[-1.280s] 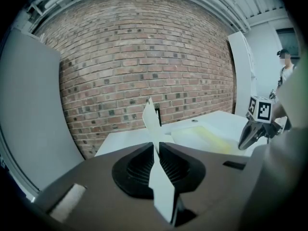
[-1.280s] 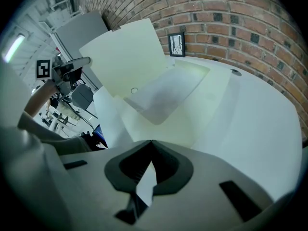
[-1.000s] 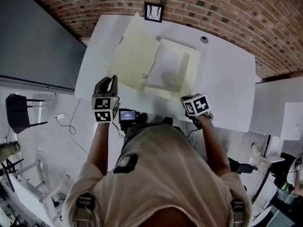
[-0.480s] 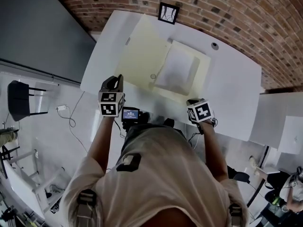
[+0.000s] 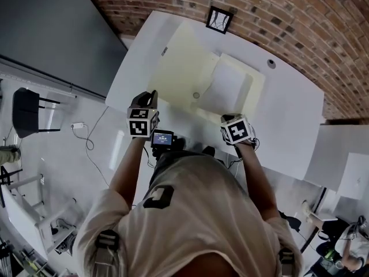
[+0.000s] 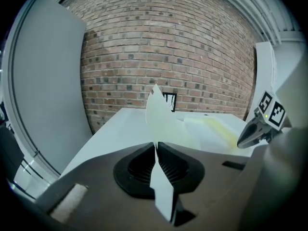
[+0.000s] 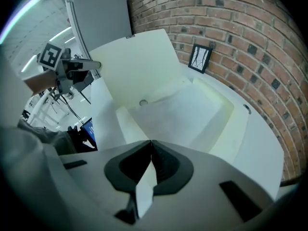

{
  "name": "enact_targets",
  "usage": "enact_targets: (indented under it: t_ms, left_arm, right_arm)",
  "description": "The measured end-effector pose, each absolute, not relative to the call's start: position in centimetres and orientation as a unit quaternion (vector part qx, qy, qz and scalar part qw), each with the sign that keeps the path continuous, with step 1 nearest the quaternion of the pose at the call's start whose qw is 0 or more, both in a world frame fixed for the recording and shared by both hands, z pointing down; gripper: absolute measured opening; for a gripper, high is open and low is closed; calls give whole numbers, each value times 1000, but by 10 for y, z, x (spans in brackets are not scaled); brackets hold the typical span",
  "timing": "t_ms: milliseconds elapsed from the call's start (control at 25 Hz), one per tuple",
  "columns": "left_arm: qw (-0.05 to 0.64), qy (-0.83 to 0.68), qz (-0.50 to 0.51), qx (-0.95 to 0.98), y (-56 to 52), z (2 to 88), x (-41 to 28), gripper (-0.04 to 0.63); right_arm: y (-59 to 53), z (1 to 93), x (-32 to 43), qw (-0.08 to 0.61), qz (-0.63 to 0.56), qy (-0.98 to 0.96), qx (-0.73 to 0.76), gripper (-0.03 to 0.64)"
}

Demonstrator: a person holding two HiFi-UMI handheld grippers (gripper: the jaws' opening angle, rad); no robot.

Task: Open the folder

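Left gripper (image 6: 155,146) has sunk, pinching the raised front cover (image 5: 179,62) of the folder (image 5: 230,88) mid-worktop (image 5: 288,114). The cover must fall leftward, its spine running away from both grippers. Right gripper (image 7: 150,141), jaws together and empty, hovers over the near edge.
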State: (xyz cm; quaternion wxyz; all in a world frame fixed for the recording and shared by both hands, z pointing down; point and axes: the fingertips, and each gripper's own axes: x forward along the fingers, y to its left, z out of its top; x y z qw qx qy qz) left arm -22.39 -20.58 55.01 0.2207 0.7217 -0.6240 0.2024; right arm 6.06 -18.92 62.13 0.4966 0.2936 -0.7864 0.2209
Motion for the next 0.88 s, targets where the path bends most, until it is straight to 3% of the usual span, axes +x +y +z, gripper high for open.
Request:
enact_targets:
  t_ms: [400,880]
  left_arm:
    - [251,-648,201,690,-209,574,-247,39]
    - [197,-693,290,630,-215,611,-275,142]
  right_arm:
    - [-187,634,59,505,208,-785,293,6]
    - [-187,638,59,500,217,-789,283,6]
